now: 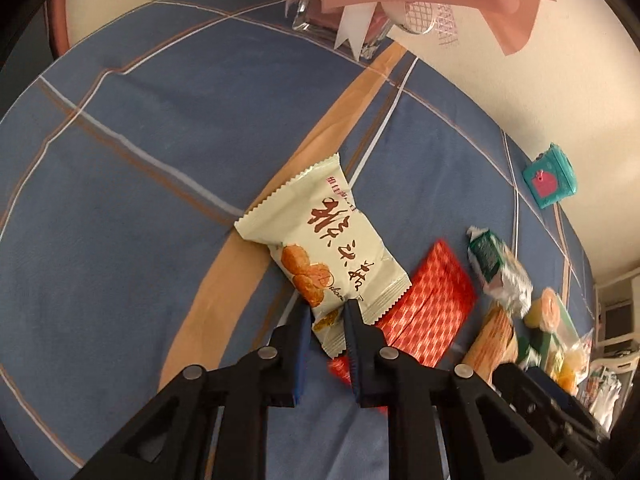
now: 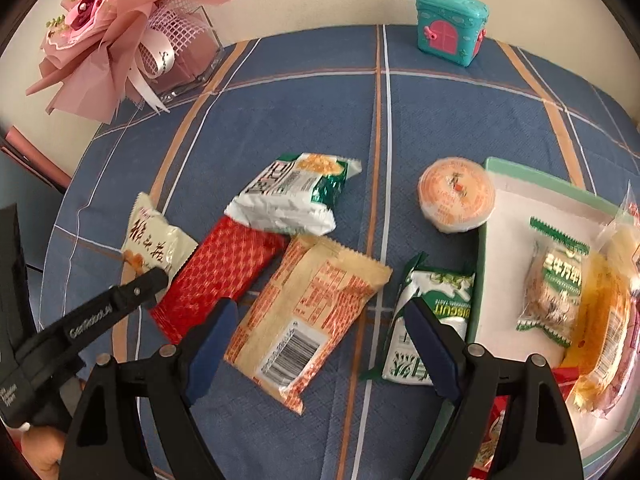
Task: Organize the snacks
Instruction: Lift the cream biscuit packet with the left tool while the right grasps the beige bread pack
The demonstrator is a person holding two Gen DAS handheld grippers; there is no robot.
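My left gripper [image 1: 329,312] is shut on the near end of a cream snack packet [image 1: 320,248] with brown lettering; the same packet shows at the left in the right wrist view [image 2: 154,240], with the left gripper [image 2: 160,276] on it. My right gripper [image 2: 320,316] is open and empty, its jaws astride an orange-and-tan packet [image 2: 308,320]. A red packet [image 2: 224,276], a green-and-white packet [image 2: 292,196] and a green biscuit packet [image 2: 428,312] lie on the blue cloth. A round orange snack [image 2: 456,196] sits beside a green-rimmed tray [image 2: 500,280].
The tray holds a green-labelled snack [image 2: 554,284] and clear-wrapped orange snacks [image 2: 608,312]. A pink bouquet in a glass box [image 2: 132,36] stands at the back left. A teal toy house [image 2: 450,26] stands at the back edge.
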